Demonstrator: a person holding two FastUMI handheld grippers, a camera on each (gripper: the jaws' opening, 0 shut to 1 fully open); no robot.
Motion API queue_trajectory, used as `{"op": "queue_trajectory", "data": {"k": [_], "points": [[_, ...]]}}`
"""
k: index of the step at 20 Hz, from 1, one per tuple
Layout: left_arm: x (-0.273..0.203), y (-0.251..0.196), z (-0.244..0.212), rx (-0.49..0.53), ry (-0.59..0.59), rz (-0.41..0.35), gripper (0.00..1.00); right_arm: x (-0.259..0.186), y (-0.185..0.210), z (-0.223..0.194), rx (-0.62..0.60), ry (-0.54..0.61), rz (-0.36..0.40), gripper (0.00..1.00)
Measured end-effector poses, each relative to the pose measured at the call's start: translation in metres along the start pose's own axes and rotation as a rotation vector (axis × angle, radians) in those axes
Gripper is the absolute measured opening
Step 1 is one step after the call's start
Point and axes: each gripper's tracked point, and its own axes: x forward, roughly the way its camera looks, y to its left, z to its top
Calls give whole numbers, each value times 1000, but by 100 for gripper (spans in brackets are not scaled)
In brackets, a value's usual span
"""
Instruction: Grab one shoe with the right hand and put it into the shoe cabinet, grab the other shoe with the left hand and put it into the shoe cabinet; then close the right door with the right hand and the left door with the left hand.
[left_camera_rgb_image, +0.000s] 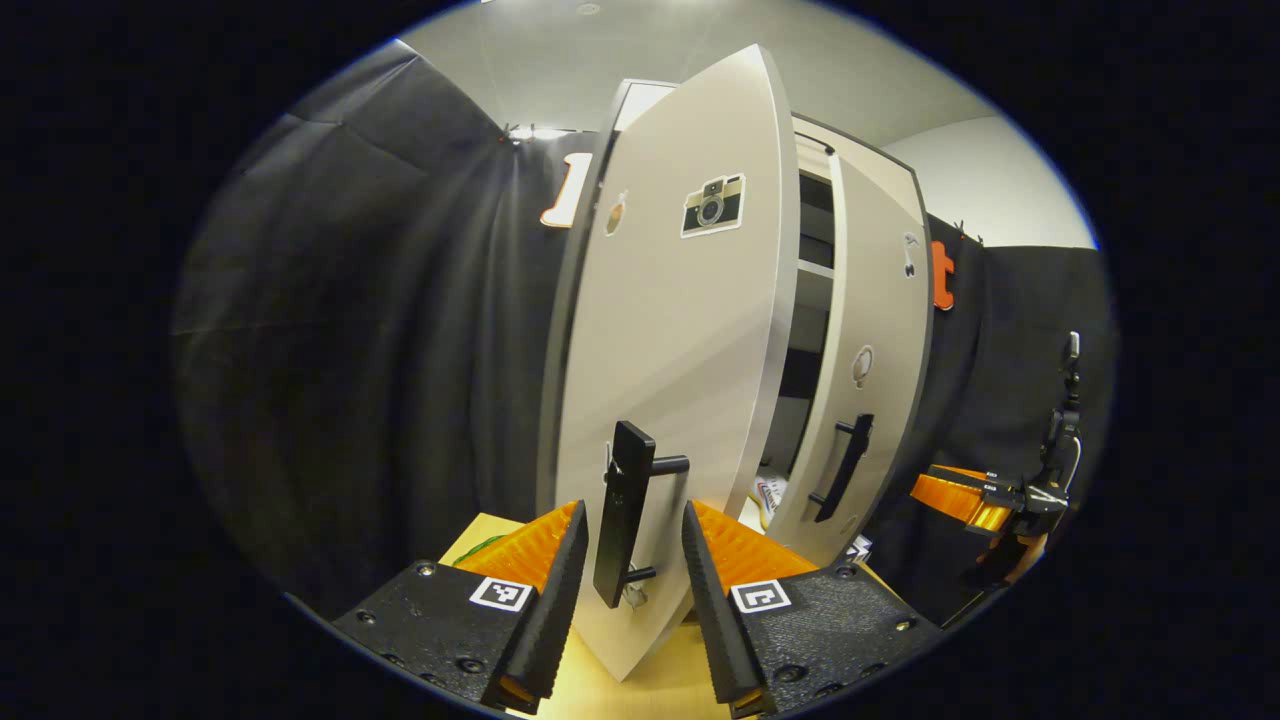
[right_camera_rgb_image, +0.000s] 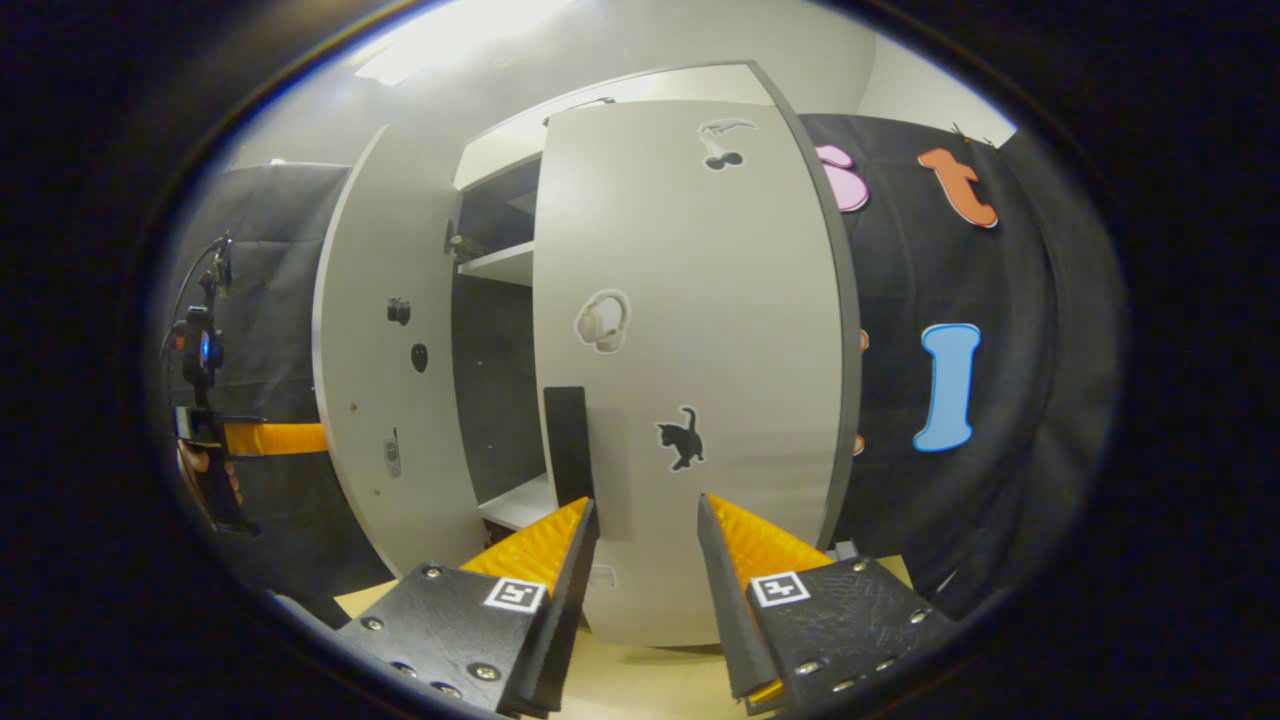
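The grey shoe cabinet's left door (left_camera_rgb_image: 680, 330) stands ajar in the left gripper view. Its black bar handle (left_camera_rgb_image: 622, 520) sits between the fingers of my left gripper (left_camera_rgb_image: 634, 512), which is open with a gap on each side. Through the slit between the doors a white shoe (left_camera_rgb_image: 770, 495) shows on the cabinet floor. The right door (right_camera_rgb_image: 690, 350) is nearly closed in the right gripper view. My right gripper (right_camera_rgb_image: 646, 503) is open just in front of it, to the right of its black handle (right_camera_rgb_image: 570, 440), holding nothing.
The cabinet stands on a yellow wooden surface (left_camera_rgb_image: 660, 690). The right door (left_camera_rgb_image: 880, 380) and my right gripper (left_camera_rgb_image: 985, 500) show farther off in the left gripper view. In the right gripper view the left door (right_camera_rgb_image: 385, 350), a shelf (right_camera_rgb_image: 500, 265) and my left gripper (right_camera_rgb_image: 250, 438) appear.
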Motion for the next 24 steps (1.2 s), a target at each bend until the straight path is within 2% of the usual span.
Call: {"op": "queue_trajectory", "data": {"k": [4, 7, 8, 10, 11, 12, 13, 15, 16, 24], "points": [[28, -23, 0, -6, 1, -87, 58, -12, -25, 2, 10, -6, -58, 60], [37, -35, 0, 30, -7, -96, 58, -24, -46, 2, 17, -11, -107, 60], [41, -38, 0, 41, -7, -102, 58, -28, -53, 2, 21, -13, -124, 55], [54, -51, -3, 40, 1, -130, 58, -34, -68, 2, 29, -13, -156, 55], [59, -58, -6, 36, 7, -143, 58, -36, -73, 2, 32, -14, -172, 60], [62, -62, -8, 34, 11, -150, 58, -39, -80, 2, 35, -14, -185, 60], [67, -66, -9, 37, 14, -150, 58, -42, -85, 2, 38, -15, -198, 55], [72, -67, -12, 46, 17, -142, 58, -46, -95, 2, 40, -17, -222, 55], [71, -67, -12, 43, 20, -144, 58, -47, -100, 1, 39, -18, -233, 60], [74, -67, -14, 2, 22, -152, 59, -47, -123, 0, 46, -21, -282, 60]]}}
